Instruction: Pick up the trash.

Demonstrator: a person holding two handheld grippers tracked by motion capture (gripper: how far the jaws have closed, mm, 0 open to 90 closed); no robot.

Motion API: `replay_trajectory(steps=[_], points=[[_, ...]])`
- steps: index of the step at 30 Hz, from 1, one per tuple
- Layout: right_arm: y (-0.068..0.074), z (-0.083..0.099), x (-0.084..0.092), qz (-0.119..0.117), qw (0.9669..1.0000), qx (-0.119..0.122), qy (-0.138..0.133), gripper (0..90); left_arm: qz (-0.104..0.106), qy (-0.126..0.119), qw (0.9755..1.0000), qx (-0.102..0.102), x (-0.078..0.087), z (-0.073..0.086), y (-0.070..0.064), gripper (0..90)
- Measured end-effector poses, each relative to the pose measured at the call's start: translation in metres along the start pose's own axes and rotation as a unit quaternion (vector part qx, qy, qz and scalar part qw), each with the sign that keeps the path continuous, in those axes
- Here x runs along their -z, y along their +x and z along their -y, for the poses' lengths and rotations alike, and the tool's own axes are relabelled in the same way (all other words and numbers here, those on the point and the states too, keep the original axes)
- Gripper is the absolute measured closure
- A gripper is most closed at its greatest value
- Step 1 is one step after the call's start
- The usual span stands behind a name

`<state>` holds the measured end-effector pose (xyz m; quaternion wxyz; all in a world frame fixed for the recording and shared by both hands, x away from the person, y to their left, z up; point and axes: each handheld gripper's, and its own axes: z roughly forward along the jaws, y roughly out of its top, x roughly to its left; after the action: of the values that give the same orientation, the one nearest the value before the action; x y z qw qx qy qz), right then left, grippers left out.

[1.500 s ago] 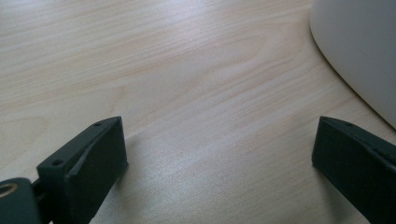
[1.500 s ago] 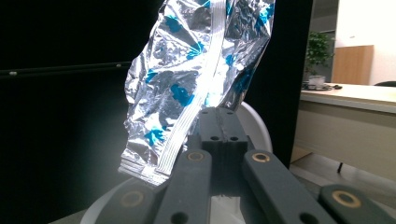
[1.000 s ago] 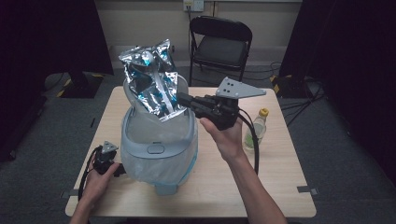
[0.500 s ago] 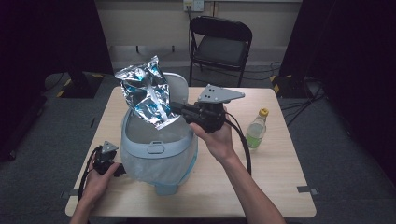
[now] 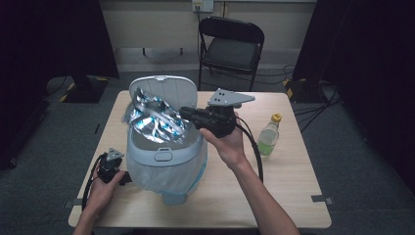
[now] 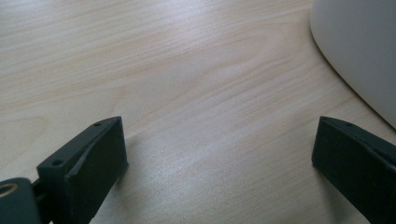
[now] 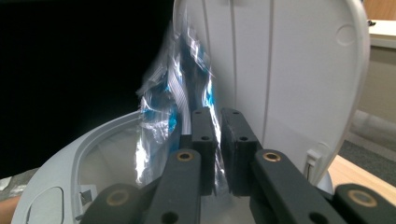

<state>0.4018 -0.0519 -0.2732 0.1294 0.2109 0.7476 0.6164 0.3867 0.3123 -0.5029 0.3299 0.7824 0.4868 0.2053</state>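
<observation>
Silver-blue foil bag point(image 5: 155, 119), pale grey bin point(image 5: 166, 161), light wood table point(image 5: 288, 181).

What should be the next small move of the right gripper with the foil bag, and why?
Probably open wider and release. The right gripper has just begun opening, the crumpled foil bag is between its jaws, already over the bin with its lid up. The left gripper rests open.

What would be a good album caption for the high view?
Right tool lowering a crinkled silver foil bag into an open pale-blue lidded plastic bin on a wooden table.
</observation>
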Motion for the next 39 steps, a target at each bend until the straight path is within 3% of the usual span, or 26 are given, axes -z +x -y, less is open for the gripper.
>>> replay_trajectory(steps=[8, 12, 19, 28, 33, 39], points=[[-0.001, 0.000, 0.000, 0.001, 1.0000, -0.003, 0.004, 78.5, 0.000, -0.001, 1.0000, 0.000, 0.000, 0.000, 0.000, 2.7], [-0.001, 0.000, -0.005, 0.004, 0.9993, 0.001, 0.037, 76.8, 0.001, -0.001, 1.0000, 0.000, 0.000, 0.000, 0.000, 2.6], [-0.002, -0.001, -0.002, -0.002, 0.9994, 0.000, 0.036, 76.2, 0.000, -0.001, 1.0000, 0.000, 0.000, 0.000, 0.000, 2.7], [-0.013, 0.009, 0.023, 0.015, 0.9996, -0.016, 0.017, 70.1, 0.000, -0.001, 1.0000, 0.000, 0.000, 0.000, 0.000, 2.6], [-0.022, 0.014, 0.047, 0.040, 0.9989, -0.023, 0.007, 64.2, 0.000, -0.001, 1.0000, 0.000, 0.000, 0.000, 0.000, 2.6], [-0.035, 0.029, 0.074, 0.080, 0.9963, -0.026, 0.016, 49.6, 0.000, 0.000, 1.0000, 0.000, 0.000, 0.000, 0.000, 2.6]])
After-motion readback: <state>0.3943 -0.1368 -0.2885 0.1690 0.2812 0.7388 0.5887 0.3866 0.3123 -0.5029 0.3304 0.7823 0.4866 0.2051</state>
